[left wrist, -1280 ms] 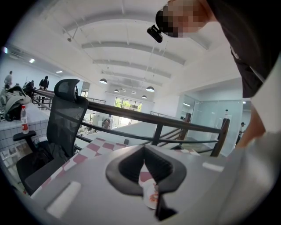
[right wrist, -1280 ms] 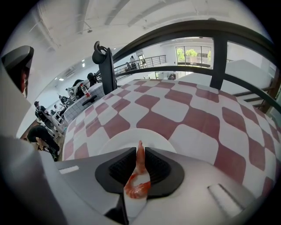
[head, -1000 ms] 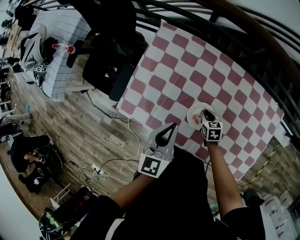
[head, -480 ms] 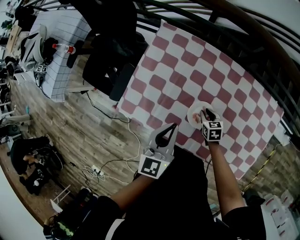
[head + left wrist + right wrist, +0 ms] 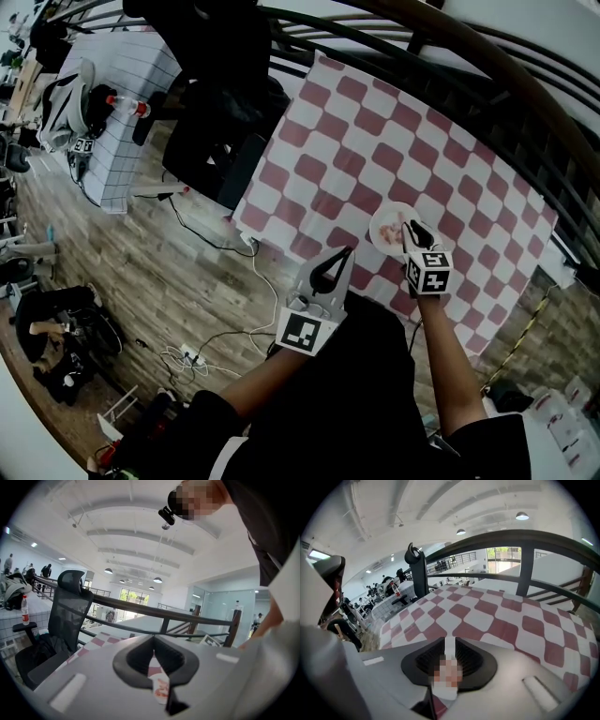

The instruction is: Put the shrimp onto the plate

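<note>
While our right tool point(image 5: 410, 229) hung over the one plate point(image 5: 380, 223) on the checked counter point(image 5: 375, 122), jaws closing with nothing between them, the shrimp point(image 5: 393, 232) lay on it; our left tool point(image 5: 344, 254) was closed, empty.

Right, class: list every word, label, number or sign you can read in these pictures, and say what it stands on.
No text here can be read.
Bottle: red label, too small to read.
Square markers: black-and-white patterns only, no letters or digits.
</note>
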The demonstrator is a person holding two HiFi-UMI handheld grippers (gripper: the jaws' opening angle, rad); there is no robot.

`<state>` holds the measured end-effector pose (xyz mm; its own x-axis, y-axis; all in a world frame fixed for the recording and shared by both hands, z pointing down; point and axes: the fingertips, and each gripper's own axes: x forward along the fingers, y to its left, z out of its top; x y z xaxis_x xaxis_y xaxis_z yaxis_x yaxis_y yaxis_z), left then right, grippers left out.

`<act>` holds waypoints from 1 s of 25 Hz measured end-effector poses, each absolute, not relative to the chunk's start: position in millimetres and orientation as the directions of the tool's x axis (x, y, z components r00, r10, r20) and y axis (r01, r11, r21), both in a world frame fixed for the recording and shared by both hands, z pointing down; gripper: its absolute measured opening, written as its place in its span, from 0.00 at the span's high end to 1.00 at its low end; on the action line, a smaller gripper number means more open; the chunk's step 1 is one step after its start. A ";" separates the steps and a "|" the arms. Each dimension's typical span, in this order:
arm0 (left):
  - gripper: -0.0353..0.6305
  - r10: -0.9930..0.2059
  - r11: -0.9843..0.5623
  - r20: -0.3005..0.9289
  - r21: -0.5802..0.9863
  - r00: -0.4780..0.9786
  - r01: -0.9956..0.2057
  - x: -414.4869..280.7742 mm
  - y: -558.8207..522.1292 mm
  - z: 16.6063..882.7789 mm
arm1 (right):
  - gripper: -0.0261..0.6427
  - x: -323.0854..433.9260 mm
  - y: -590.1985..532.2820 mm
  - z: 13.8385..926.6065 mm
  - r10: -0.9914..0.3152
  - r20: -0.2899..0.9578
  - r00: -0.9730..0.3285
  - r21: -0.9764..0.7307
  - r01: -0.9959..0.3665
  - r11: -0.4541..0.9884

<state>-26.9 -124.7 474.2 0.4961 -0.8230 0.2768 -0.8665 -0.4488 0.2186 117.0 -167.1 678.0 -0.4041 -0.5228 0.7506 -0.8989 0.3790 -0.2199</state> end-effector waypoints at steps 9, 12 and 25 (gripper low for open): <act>0.94 -0.799 -0.508 0.227 0.242 0.558 -0.826 -15.2 -117.5 457.3 | 0.92 108.8 -147.4 606.3 -0.616 0.683 -0.393 -0.223 -0.915 0.337; 0.94 -0.775 -0.562 0.195 0.222 0.601 -0.797 -4.9 -114.0 448.7 | 0.96 105.3 -141.0 580.6 -0.654 0.653 -0.382 -0.229 -0.922 0.311; 0.93 -0.704 -0.673 0.113 0.212 0.702 -0.709 25.1 -106.7 407.2 | 0.96 86.1 -107.2 444.7 -0.861 0.377 -0.342 -0.168 -0.939 0.300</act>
